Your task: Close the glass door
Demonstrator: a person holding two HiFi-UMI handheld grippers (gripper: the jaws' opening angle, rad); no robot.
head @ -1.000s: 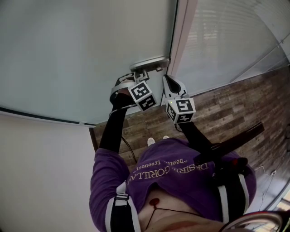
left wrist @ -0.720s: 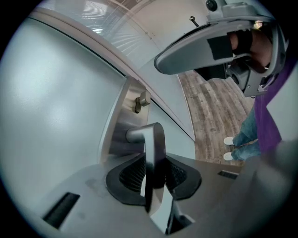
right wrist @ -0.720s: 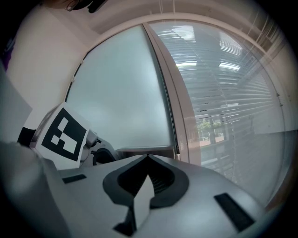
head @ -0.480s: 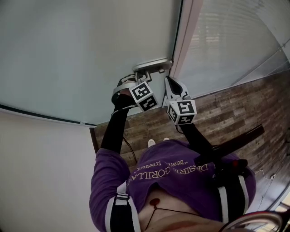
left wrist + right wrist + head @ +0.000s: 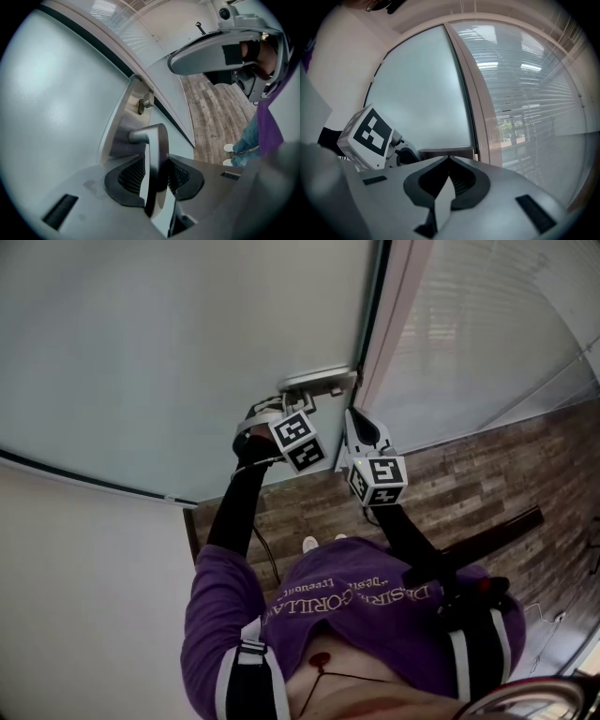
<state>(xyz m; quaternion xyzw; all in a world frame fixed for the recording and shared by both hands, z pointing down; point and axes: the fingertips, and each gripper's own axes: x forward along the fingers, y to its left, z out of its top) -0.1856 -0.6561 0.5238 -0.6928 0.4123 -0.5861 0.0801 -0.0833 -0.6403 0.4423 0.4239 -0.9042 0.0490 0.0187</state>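
Note:
The frosted glass door point(image 5: 187, 352) lies against its pale frame point(image 5: 394, 324). Its metal lever handle point(image 5: 157, 150) sticks out from a steel plate point(image 5: 317, 381) with a small lock knob point(image 5: 146, 102) above it. My left gripper point(image 5: 157, 176) points down at the handle. Its jaws have just been opening, and the lever still stands between the ribbed pads point(image 5: 131, 176), close to both. My right gripper point(image 5: 352, 413) hovers level just right of the handle, near the door's edge. In its own view the right gripper point(image 5: 449, 161) is shut on nothing.
Slatted blinds behind glass point(image 5: 525, 93) fill the right of the frame. Wood-pattern floor point(image 5: 487, 465) runs below, with the person's shoes point(image 5: 311, 544) on it. A dark bar point(image 5: 487, 535) crosses by the person's right side. A plain wall point(image 5: 75, 596) lies left.
In the head view the door edge, handle and both grippers sit slightly further right and lower than a second ago. Both hands keep their places at the handle.

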